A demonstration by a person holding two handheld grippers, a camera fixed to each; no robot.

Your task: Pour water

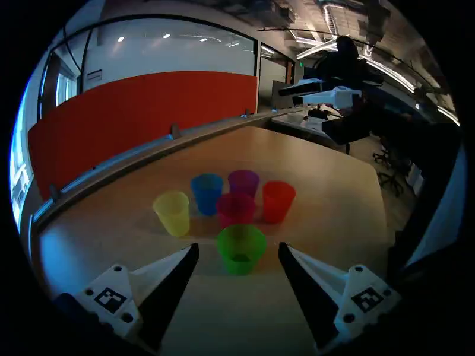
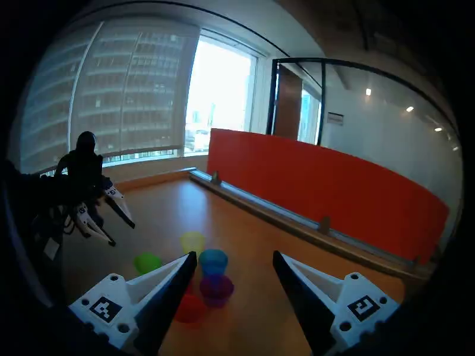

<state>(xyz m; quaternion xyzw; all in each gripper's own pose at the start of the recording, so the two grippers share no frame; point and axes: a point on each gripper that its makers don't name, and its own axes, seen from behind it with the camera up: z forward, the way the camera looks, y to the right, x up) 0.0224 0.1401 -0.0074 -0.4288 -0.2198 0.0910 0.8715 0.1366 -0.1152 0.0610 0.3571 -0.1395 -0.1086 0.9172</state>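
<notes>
While jaws gape, translucent tapered plastic cups (image 1: 236,209) cluster.

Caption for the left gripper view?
Open left gripper faces six coloured cups clustered on a wooden table, green cup nearest.

L claw (image 1: 237,246), R claw (image 2: 233,254): white, black inner faces, square tags (image 1: 110,299), screws (image 1: 117,269).

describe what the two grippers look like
The left gripper and right gripper match: each has two white wedge-shaped fingers tapering to points, black on their inner faces, with a square black-and-white marker near each finger's base.
</notes>
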